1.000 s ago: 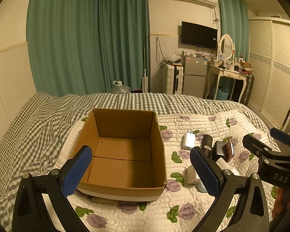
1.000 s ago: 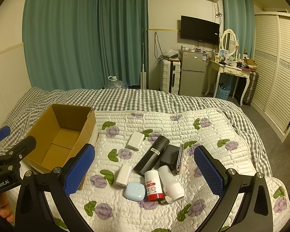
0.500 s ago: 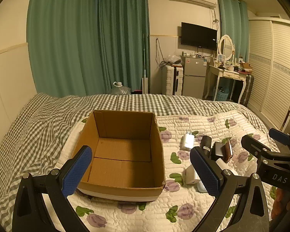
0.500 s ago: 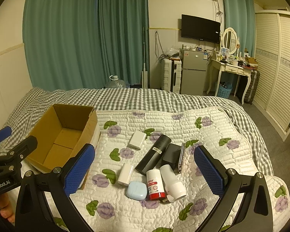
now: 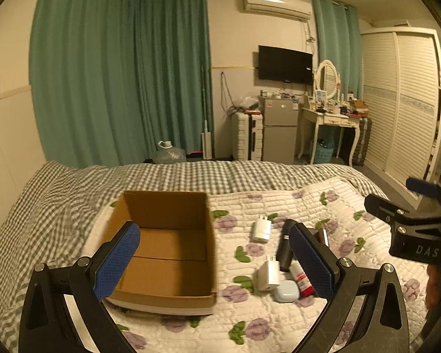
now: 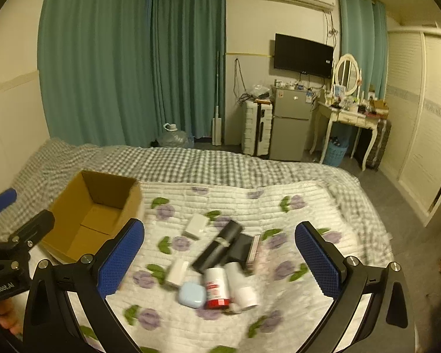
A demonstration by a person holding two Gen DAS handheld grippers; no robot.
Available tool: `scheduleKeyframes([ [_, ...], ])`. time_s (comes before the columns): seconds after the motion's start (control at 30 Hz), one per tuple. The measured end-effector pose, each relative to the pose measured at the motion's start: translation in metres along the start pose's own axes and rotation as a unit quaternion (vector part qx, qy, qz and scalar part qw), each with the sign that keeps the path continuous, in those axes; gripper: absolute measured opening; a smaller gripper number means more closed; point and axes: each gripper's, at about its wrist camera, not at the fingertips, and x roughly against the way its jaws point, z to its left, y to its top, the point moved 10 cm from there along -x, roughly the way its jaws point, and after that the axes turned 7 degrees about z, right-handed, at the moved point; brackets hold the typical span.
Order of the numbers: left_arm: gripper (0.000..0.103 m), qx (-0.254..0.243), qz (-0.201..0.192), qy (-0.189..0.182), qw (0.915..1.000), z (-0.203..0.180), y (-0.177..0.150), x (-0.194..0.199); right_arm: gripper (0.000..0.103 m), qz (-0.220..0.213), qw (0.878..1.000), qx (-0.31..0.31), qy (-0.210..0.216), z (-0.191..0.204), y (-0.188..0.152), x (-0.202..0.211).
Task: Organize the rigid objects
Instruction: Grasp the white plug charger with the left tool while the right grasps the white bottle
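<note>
An empty open cardboard box sits on the quilt, also in the right wrist view. To its right lies a cluster: a white charger, a black cylinder, a black case, a second white charger, a light blue case, a red-and-white bottle and a white bottle. My left gripper is open and empty above the box's near edge. My right gripper is open and empty above the cluster.
The bed has a flowered white quilt over a grey checked blanket. Beyond the bed stand green curtains, a suitcase, a small fridge, a dressing table and a louvred wardrobe on the right.
Both grippers have pulled back and risen a little, so the box and the cluster look smaller and lower in view. Nothing was grasped. The objects have not moved.
</note>
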Motion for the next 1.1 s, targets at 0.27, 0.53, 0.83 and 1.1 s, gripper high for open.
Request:
scheduleKeyframes([
  [0.27, 0.103, -0.045, 0.083, -0.025, 0.9952, -0.071, -0.048, -0.066, 0.103, 0.061, 0.996, 0.057, -0.03, -0.053, -0.021, -0.043],
  [0.53, 0.1, -0.07, 0.152, -0.001, 0.9859, -0.093, -0.1, -0.144, 0.103, 0.128, 0.991, 0.034, 0.001, -0.07, -0.057, -0.103],
  [0.83, 0.096, -0.077, 0.176, -0.017, 0.9812, -0.1, -0.114, -0.187, 0.103, 0.169, 0.985, 0.032, 0.016, -0.072, -0.074, -0.134],
  [1.1, 0.029, -0.076, 0.197, -0.05, 0.9761, -0.098, -0.126, -0.199, 0.103, 0.213, 0.975, 0.061, 0.029, -0.054, -0.097, -0.155],
])
